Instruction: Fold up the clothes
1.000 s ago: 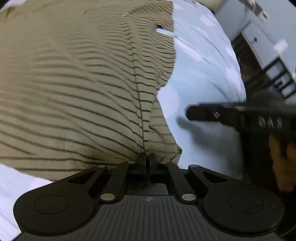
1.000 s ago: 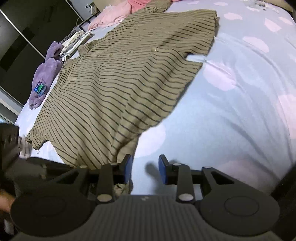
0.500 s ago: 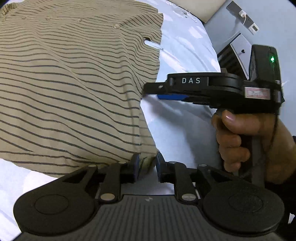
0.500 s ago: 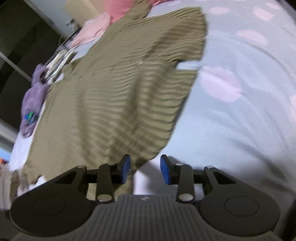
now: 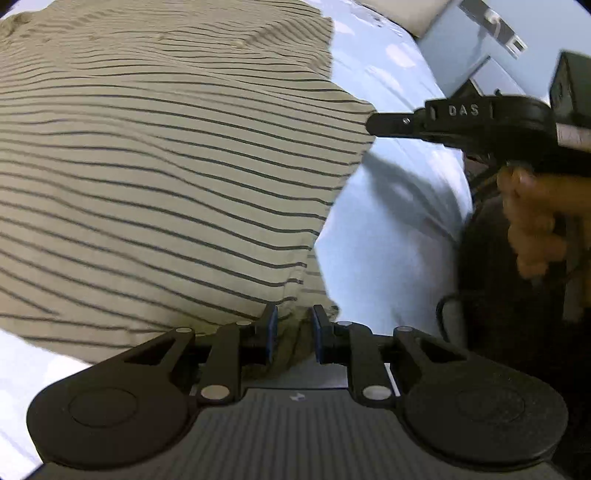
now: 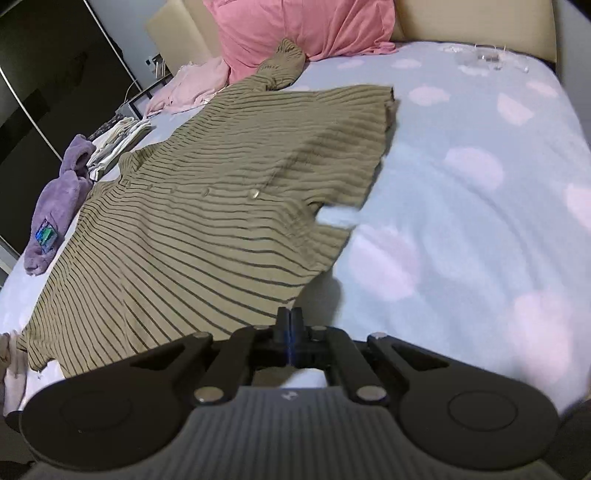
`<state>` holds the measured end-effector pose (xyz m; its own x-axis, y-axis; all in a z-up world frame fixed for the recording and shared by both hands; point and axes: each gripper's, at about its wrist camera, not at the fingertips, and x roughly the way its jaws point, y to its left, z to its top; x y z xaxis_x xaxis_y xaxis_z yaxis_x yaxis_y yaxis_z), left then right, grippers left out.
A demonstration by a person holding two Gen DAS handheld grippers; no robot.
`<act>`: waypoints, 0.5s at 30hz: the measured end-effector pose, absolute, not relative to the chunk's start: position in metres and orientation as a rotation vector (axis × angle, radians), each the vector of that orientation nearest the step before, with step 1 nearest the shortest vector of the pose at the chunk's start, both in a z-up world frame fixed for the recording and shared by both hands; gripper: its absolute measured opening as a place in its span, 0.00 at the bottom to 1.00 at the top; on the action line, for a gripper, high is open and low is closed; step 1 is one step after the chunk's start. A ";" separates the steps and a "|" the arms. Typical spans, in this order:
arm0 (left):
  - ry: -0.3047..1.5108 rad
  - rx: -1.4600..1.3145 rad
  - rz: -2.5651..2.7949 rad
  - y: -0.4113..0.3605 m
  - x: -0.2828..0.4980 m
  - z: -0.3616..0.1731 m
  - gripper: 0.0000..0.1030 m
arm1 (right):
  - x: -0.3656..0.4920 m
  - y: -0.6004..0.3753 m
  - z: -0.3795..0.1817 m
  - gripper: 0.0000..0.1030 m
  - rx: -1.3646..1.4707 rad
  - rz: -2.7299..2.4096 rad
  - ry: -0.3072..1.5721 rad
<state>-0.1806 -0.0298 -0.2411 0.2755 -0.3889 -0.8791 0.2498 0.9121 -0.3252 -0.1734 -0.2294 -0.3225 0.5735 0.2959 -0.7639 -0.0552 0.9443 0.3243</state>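
Note:
An olive shirt with thin dark stripes (image 6: 207,229) lies spread on the bed, buttons up. My right gripper (image 6: 290,318) is shut on the shirt's near hem edge, which rises a little off the sheet. In the left wrist view the shirt (image 5: 155,177) fills the left side. My left gripper (image 5: 292,326) is open, and a corner of the shirt lies loose between its blue pads. The right gripper (image 5: 373,124) shows there from the side, its tip at the shirt's raised right edge, held by a person's hand (image 5: 535,221).
The bed sheet (image 6: 480,221) is light blue with pale pink dots. A pink pillow (image 6: 306,29) and beige headboard (image 6: 476,26) are at the far end. A purple fleece garment (image 6: 59,199) and folded cream clothes (image 6: 118,140) lie at the left. The bed's edge (image 5: 458,221) drops off beside my left gripper.
My left gripper, shut on the shirt corner a second ago, has opened and let it go. My right gripper, open before, has moved onto the hem edge and shut on it.

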 end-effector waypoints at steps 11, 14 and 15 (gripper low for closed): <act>1.150 -0.158 -0.344 0.029 -0.173 -0.192 0.28 | -0.179 -0.226 -0.314 0.26 0.151 0.248 0.956; 1.087 -0.188 -0.116 0.092 -0.169 -0.168 0.45 | -0.187 -0.205 -0.292 0.28 0.025 0.346 0.850; 1.070 -0.216 -0.019 0.116 -0.167 -0.163 0.45 | -0.189 -0.195 -0.286 0.29 -0.009 0.382 0.822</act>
